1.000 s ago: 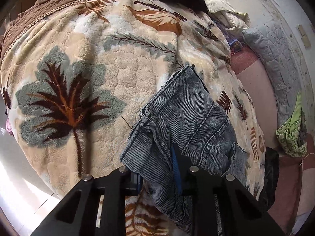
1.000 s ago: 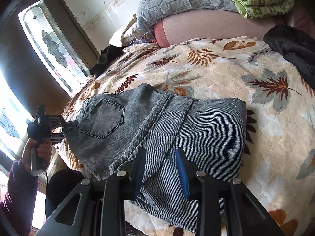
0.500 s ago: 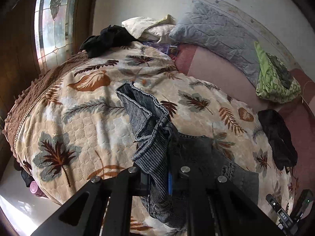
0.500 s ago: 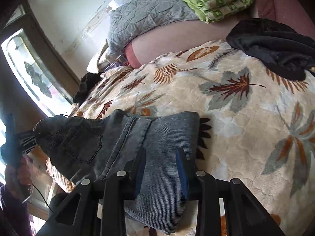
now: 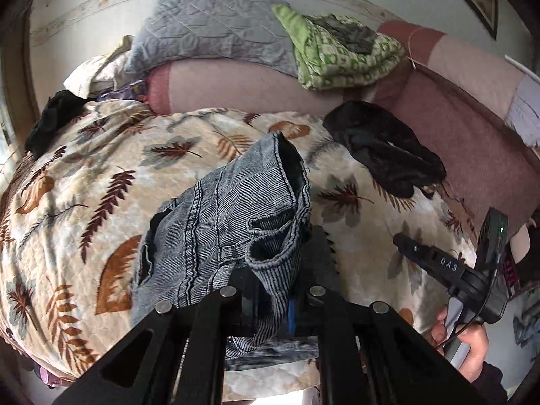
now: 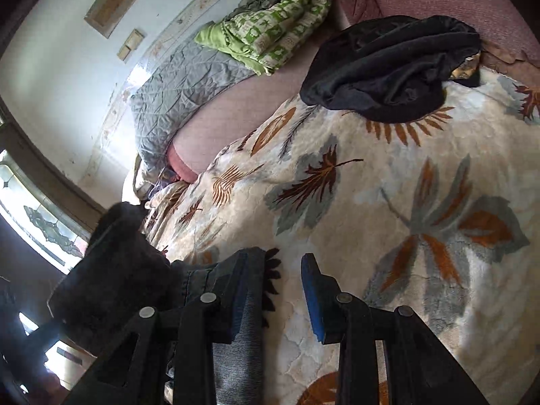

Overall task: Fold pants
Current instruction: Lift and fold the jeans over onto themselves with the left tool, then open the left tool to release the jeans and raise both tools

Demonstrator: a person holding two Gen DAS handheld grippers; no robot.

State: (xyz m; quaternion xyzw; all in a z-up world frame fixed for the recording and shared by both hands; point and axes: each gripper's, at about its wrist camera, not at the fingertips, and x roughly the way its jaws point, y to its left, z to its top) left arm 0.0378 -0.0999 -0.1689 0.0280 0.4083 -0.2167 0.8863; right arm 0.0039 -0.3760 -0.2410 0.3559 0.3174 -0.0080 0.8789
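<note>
The grey-blue denim pants hang bunched from my left gripper, which is shut on the waistband above the leaf-print blanket. In the right wrist view a folded edge of the pants lies on the blanket beside and under the left finger. My right gripper is open with nothing between its fingers. It also shows at the right of the left wrist view, held in a hand.
A black garment lies on the blanket at the far right, also in the right wrist view. Another black garment lies far left. A grey quilt and a green patterned blanket rest on the pink bolster.
My left gripper has lifted the waistband and swung it over toward the right across the pants. My right gripper has slid off the denim to its right edge, still open.
</note>
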